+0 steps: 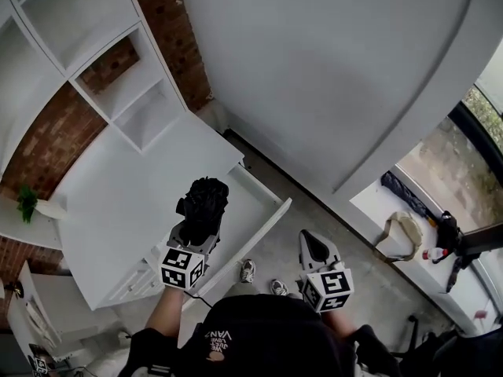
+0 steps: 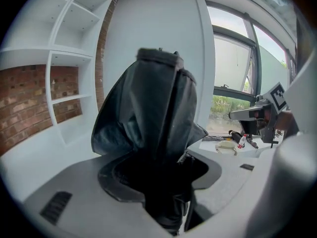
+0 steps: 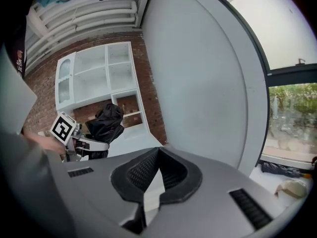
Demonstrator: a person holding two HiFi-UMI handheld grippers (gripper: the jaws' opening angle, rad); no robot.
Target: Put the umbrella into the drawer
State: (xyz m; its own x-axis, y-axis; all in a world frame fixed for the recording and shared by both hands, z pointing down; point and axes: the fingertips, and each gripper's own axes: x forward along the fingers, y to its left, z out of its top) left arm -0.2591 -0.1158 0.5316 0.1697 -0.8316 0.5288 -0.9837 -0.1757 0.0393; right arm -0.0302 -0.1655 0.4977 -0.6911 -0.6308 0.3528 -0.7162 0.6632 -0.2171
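I noted the left gripper (image 1: 198,232) with its jaws clamped on the crumpled black fabric folding umbrella (image 1: 204,204), which was held in the air where the white cabinet's top surface (image 1: 126,203) meets its pulled-out white drawer (image 1: 250,203), not yet inside it. The right gripper (image 1: 313,244) hung beside it over the grey floor (image 1: 314,187), jaws together and empty.

Grey bodies: left gripper (image 1: 198,228), right gripper (image 1: 314,246). Black ribbed pads (image 3: 141,171), dark slots (image 3: 250,207) on shell. White cube (image 1: 182,267) with black square markers on each. Black top (image 1: 259,328), white print (image 1: 220,338); light sneakers (image 1: 247,271).
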